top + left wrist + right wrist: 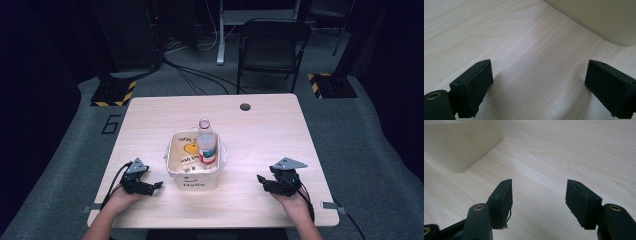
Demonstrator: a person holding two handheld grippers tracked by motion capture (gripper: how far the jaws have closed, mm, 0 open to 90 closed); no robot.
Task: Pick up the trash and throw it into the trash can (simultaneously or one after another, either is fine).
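Observation:
A cream plastic bin (194, 176) with a yellow-printed bag inside stands at the table's middle front. A clear plastic bottle (206, 142) with a red and blue label leans inside it, its neck sticking up at the far right corner. My left gripper (159, 185) rests low on the table just left of the bin, open and empty; the left gripper view has the bin's wall (599, 17) ahead on the right and the gripper (539, 87) over bare wood. To the bin's right, my right gripper (260, 178) is open and empty, and the right gripper view looks past the gripper (539, 195) to the bin (461, 142) at upper left.
The light wooden table (150, 120) has a round cable hole (245, 106) near its far edge. A black folding chair (270, 47) stands behind the table, with cables and hazard-striped stand bases on the grey floor.

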